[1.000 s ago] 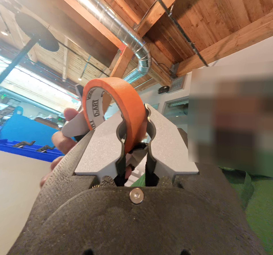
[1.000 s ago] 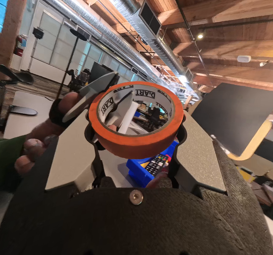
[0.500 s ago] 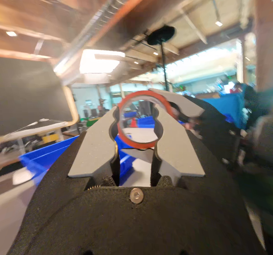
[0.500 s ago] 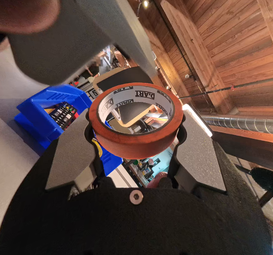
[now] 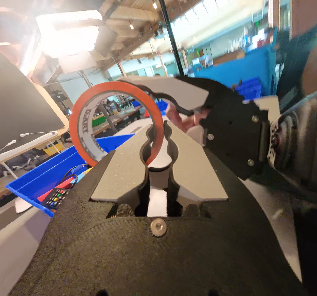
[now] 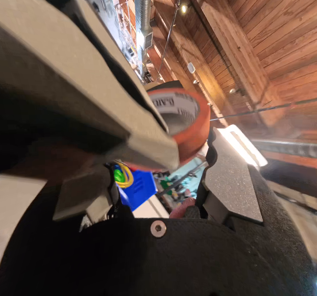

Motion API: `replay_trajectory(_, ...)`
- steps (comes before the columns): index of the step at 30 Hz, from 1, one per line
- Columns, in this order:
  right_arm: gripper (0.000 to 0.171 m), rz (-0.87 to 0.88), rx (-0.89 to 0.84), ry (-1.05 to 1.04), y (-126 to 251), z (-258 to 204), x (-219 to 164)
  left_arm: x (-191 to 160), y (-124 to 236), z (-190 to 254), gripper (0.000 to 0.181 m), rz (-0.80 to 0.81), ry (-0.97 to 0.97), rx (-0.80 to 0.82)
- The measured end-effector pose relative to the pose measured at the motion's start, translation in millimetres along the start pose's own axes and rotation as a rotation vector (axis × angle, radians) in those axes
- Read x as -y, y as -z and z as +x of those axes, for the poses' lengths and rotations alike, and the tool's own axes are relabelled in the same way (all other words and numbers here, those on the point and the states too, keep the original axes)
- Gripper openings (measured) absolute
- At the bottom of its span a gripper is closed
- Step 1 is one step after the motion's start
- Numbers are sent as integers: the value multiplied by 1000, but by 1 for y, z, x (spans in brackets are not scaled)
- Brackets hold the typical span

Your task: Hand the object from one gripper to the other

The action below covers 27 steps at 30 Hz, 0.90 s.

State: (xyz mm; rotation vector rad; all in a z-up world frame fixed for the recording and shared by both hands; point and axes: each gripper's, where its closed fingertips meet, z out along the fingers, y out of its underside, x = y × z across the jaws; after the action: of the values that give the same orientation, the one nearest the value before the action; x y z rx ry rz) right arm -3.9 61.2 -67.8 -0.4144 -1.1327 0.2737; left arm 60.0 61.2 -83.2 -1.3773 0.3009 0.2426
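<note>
An orange tape roll (image 5: 75,121) with a white core is held up in the air between both grippers. My left gripper (image 5: 157,126) is shut on the roll's wall at its right side, one finger inside the ring and one outside. The right gripper reaches in from the right; its upper finger (image 5: 171,88) lies on top of the roll. In the right wrist view the roll (image 6: 192,133) still sits across my right gripper (image 6: 158,131), against its right finger (image 6: 226,176). The left gripper's finger (image 6: 85,82) covers the roll's left half and my right gripper's left fingertip.
A blue bin (image 5: 51,171) with a remote control (image 5: 54,196) sits on a white table (image 5: 17,236) below left, and also shows in the right wrist view (image 6: 140,190). A black panel with a wooden edge (image 5: 25,99) stands at left. A hand (image 5: 175,116) holds the right gripper. Some 5 cm of space lies between my two pairs of fingers.
Half a second ago my left gripper was open and the roll was in the right gripper alone. Now the left fingers have closed on the roll's wall. Both views have swung.
</note>
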Motion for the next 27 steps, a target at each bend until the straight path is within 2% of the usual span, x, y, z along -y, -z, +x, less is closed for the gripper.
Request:
replay_trajectory(1, 117, 11, 19, -75, 0, 0, 2, 9, 4, -7, 11, 57, 62, 15)
replay_trajectory(4, 117, 63, 81, -290, 3, 4, 10, 30, 21, -27, 11, 229, 321, -18)
replay_trajectory(7, 107, 131, 163, -416, 8, 1, 22, 38, 38, -51, 10, 391, 642, -88)
replay_trajectory(11, 91, 126, 206, -358, 9, -13, 24, 45, 55, -69, 10, 625, 1078, -326)
replay_trajectory(13, 86, 119, 237, -295, 10, -24, 25, 43, 58, -76, 10, 709, 1218, -380)
replay_trajectory(15, 80, 103, 223, -233, 9, -29, 23, 37, 54, -75, 10, 696, 1264, -382)
replay_trajectory(18, 46, 81, 150, -159, 7, -23, 18, 40, 49, -64, 10, 643, 1204, -397)
replay_trajectory(22, 30, 102, 139, -127, 10, -22, 21, 44, 52, -63, 11, 673, 1219, -435)
replay_trajectory(26, 29, 140, 131, -215, 13, -13, 27, 50, 55, -62, 13, 689, 1178, -425)
replay_trajectory(27, 29, 155, 129, -276, 14, -7, 28, 51, 55, -63, 19, 688, 1150, -396)
